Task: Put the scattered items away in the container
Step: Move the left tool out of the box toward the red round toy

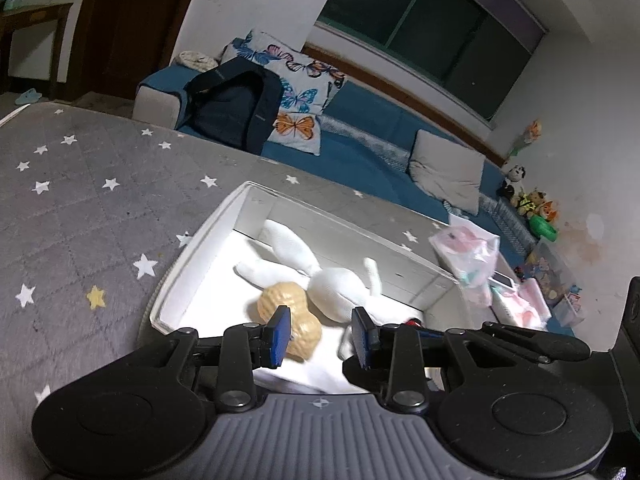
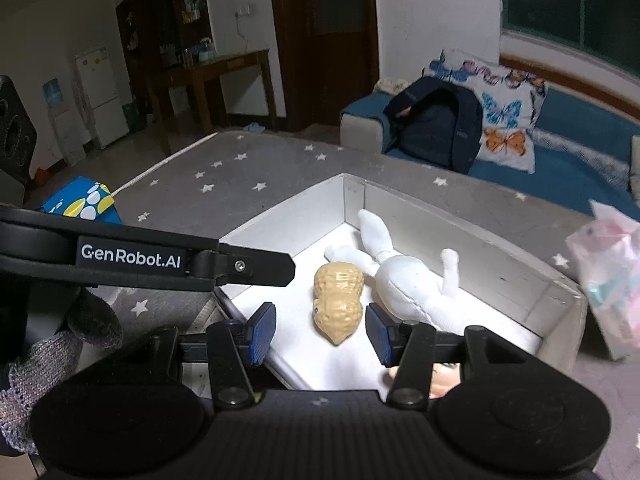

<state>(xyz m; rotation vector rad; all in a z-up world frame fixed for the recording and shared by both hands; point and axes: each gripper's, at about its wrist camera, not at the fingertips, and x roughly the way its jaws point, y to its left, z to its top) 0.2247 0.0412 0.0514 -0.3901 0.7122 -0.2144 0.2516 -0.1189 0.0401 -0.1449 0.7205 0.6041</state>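
Note:
A white box (image 1: 224, 220) (image 2: 352, 186) stands on the grey star rug. Inside lie a tan peanut-shaped toy (image 1: 298, 318) (image 2: 338, 300) and a white plush rabbit (image 1: 332, 288) (image 2: 408, 284). My left gripper (image 1: 320, 336) is open and empty above the box's near side, the peanut just behind its left finger. My right gripper (image 2: 320, 332) is open and empty, with the peanut seen between its fingers below. A small red item (image 1: 412, 323) and a pale pink item (image 2: 444, 376) show partly behind the fingers. The left gripper's black arm (image 2: 180, 260) crosses the right wrist view.
A pink and white plastic bag (image 1: 468, 256) (image 2: 612, 276) lies just right of the box. A blue patterned box (image 2: 82, 202) sits at the rug's left edge. A blue sofa (image 1: 360, 148) with a dark backpack (image 1: 236, 108) and cushions stands behind. Toys line the right wall.

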